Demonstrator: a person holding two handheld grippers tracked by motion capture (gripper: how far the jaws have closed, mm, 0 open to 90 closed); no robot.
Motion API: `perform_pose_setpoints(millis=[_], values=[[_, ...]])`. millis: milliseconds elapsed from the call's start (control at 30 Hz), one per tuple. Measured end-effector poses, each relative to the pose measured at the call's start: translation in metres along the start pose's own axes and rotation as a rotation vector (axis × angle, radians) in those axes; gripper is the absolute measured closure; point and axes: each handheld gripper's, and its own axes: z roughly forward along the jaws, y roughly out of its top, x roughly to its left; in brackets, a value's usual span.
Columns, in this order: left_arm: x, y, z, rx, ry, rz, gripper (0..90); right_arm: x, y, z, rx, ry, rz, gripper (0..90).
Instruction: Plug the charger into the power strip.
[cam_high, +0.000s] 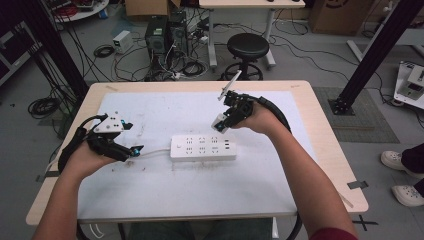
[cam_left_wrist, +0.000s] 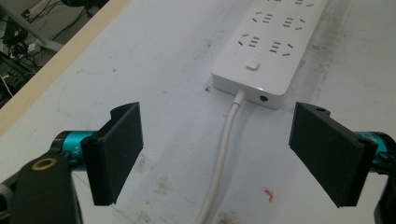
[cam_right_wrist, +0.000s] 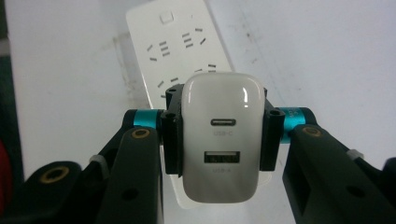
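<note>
White charger (cam_right_wrist: 222, 140), port face toward camera, upright between right gripper (cam_right_wrist: 220, 135) fingers (cam_right_wrist: 172, 135)

dim, even light; soft focus, faint shadows

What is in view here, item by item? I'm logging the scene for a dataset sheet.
power strip: one, white, lying flat mid-table on the mat, its white cord running off toward the left gripper
USB charger: one, white, with a USB-C and a USB-A port, clamped in the right gripper above the strip
mat: one, pale blue-white, stained, covering most of the table
table: one, light wood edge
stool: one, black, on the floor behind the table
left gripper: one, black with teal parts, jaws wide open either side of the cord, touching nothing
right gripper: one, black with teal parts, shut on the charger
</note>
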Motion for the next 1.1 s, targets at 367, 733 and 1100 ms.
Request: perform_pose_setpoints(millis=[367,733,1100], values=[[-0.005,-0.007,0.008,0.012,-0.018,-0.004,17.6,-0.004,0.015,0.036,0.175,-0.003,-0.123,63.3],[-0.006,-0.008,0.007,0.016,-0.015,-0.004,17.6,-0.002,0.022,0.055,0.263,-0.003,-0.186,63.3],[-0.005,-0.007,0.007,0.017,-0.014,-0.003,17.7,-0.001,0.025,0.056,0.312,-0.021,-0.211,63.3]])
